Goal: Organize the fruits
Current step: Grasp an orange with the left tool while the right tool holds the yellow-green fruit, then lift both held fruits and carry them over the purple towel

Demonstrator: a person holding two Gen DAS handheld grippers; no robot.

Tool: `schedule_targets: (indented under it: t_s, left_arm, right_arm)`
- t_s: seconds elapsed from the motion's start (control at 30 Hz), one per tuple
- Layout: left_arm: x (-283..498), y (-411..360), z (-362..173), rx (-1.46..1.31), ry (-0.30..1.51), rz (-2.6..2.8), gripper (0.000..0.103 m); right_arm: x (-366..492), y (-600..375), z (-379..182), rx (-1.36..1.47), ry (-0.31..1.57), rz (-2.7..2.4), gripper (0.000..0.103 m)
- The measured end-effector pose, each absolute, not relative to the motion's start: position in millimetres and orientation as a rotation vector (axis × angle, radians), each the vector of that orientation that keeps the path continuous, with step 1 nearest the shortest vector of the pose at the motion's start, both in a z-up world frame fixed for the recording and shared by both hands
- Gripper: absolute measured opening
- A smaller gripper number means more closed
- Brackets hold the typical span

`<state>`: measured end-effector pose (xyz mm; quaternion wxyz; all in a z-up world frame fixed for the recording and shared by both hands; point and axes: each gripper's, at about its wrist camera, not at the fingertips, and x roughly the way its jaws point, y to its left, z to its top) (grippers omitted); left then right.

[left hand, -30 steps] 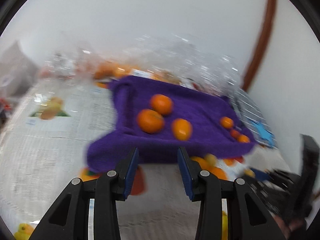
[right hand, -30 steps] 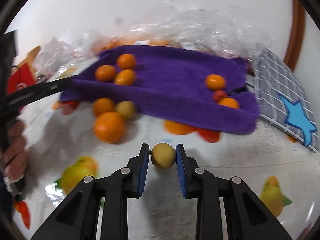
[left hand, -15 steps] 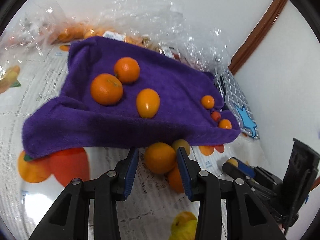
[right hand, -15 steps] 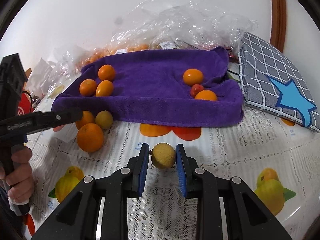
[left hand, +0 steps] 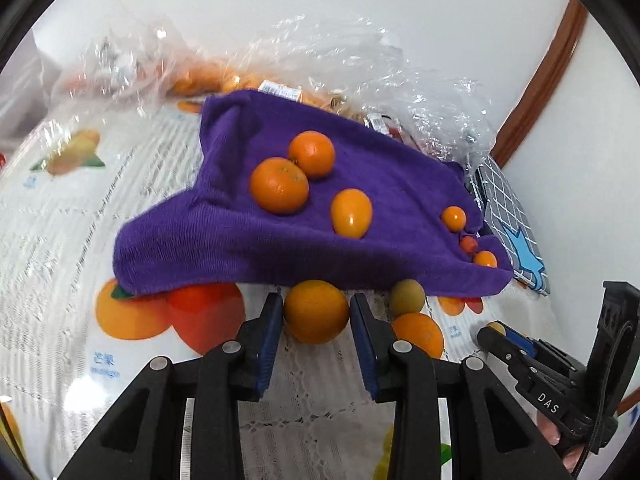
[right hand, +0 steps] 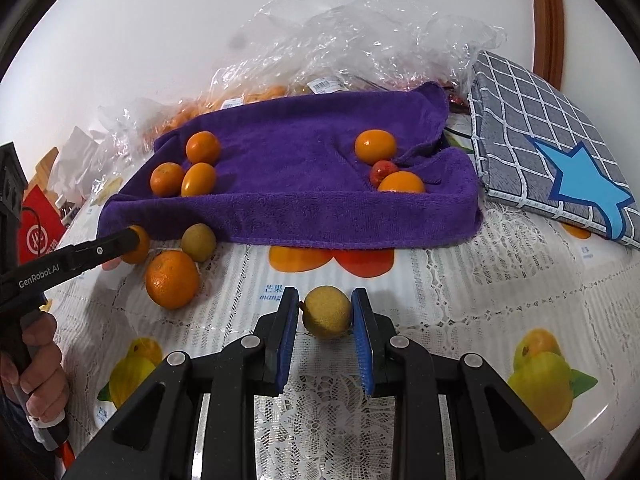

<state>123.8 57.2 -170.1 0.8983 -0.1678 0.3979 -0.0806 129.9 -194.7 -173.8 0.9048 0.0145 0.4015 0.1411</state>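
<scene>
1. The left tongs (left hand: 316, 314) are closing around a round orange citrus fruit (left hand: 316, 311) on the worktop, just at the front hem of a folded purple terry towel (left hand: 248, 236); the blue pads look to be touching its sides, or very nearly so.

2. The right tongs (right hand: 325, 314) are clamped on a small yellowish-green round fruit (right hand: 327, 312), held just over the lace-and-fruit-print tablecloth (right hand: 460, 280) in front of the towel.

3. The towel serves as the sorting bed: three orange fruits (right hand: 188, 168) cluster at its left end, and two oranges with a small red fruit (right hand: 386, 168) sit at its right end, near a grey checked cloth with a blue star (right hand: 560, 160).

4. Loose on the worktop beside the left tongs lie a large orange (right hand: 172, 278) and a dull green-brown fruit (right hand: 199, 242), close together.

5. Crumpled clear plastic bags (right hand: 360, 40) heap behind the towel against the wall, with more orange fruit showing through them.

6. Handling, by the look of it: these fruits are light, firm-skinned and prone to roll, so a hold across the widest middle suits them best, with gentle pressure to avoid bruising. The soft towel should stop them rolling once set down.
</scene>
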Motion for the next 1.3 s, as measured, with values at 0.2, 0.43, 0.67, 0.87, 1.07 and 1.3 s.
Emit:
schedule_targets:
  t_s: [0.2,0.43,0.67,0.87,1.07,1.3]
  left_arm:
    - [125.8,46.2,-174.0,-0.287,0.842,-0.152,0.035]
    - [124.9,47.6,-173.6,-0.295,0.833,-0.144,0.033]
    - [122.5,54.6,-172.5,-0.340,0.807,-0.142,0.033]
    - [119.6,63.3,-171.8,-0.385,0.779,-0.109,0.033]
    - [115.1,56.2,-165.2,-0.351,0.743,-0.120,0.033]
    - [103.8,55.2,-152.7,-0.345,0.663,-0.151,0.033]
  right_arm:
    - [132.0,-194.8,-175.7,0.033,0.844,0.288,0.027]
    - [130.7,-185.3,-176.3,-0.018,0.852,0.306,0.027]
    - [131.2,-191.6,-175.5,0.010,0.851,0.289,0.027]
    - [132.5,-191.2,-175.5,0.016,0.857,0.286,0.027]
    - [127.0,-188.1,-171.3,-0.004,0.824,0.308,0.027]
    - [126.3,-201.1,-168.5,0.074,0.812,0.318,0.027]
